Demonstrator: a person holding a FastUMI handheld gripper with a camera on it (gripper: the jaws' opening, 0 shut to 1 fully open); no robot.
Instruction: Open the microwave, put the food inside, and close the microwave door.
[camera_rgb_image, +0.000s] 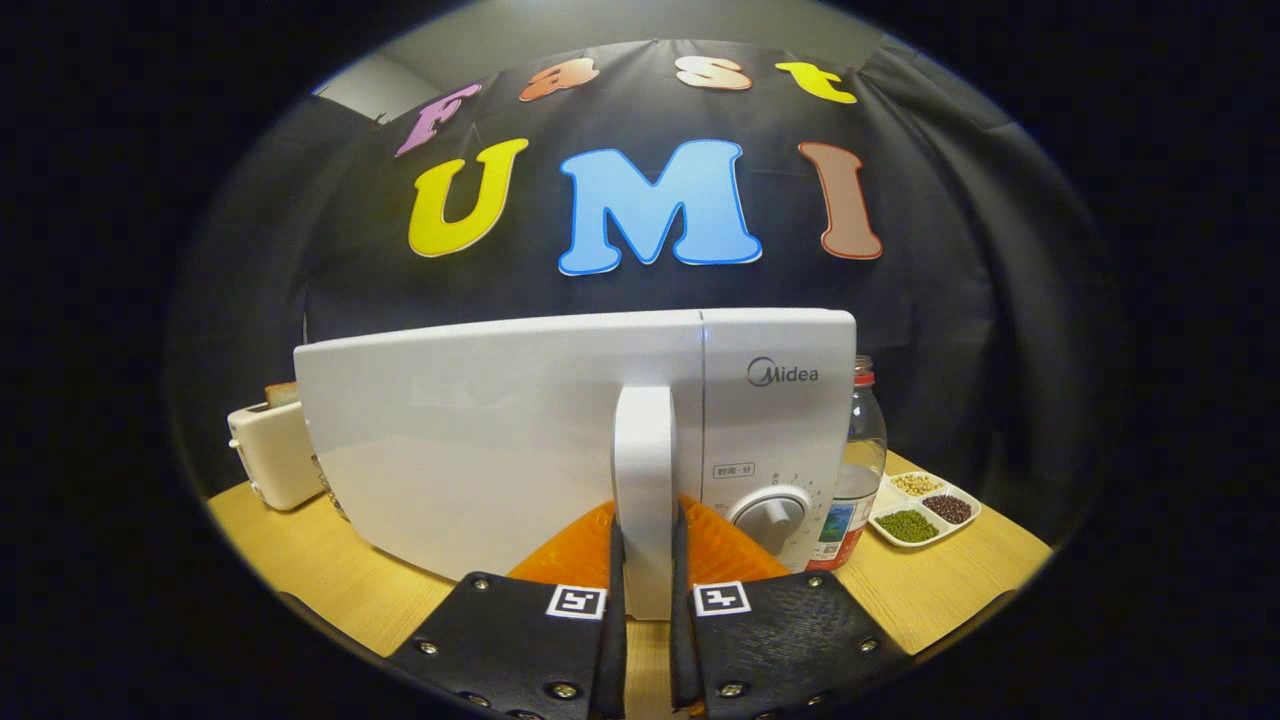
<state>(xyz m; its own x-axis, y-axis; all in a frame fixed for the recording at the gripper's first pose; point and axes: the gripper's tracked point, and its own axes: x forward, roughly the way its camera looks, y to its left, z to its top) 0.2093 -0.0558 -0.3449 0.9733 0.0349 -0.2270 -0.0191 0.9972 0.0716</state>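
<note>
Now your gripper (645, 600) pinches the microwave (480, 440) door handle (645, 460), both fingers pressed on it. Door looks shut, so you're at step 1: pull it open. Food placement & closing still left; can't tell which item's the food.

The white microwave (480, 440) stands upright on the wooden worktop (330, 580), its door shut and facing the near side. Its tall white handle (643, 470) runs vertically at the door's right edge, beside the control panel with a round dial (768, 515). The tool (647, 600) grips the handle, both fingers pressed against its sides.
</note>
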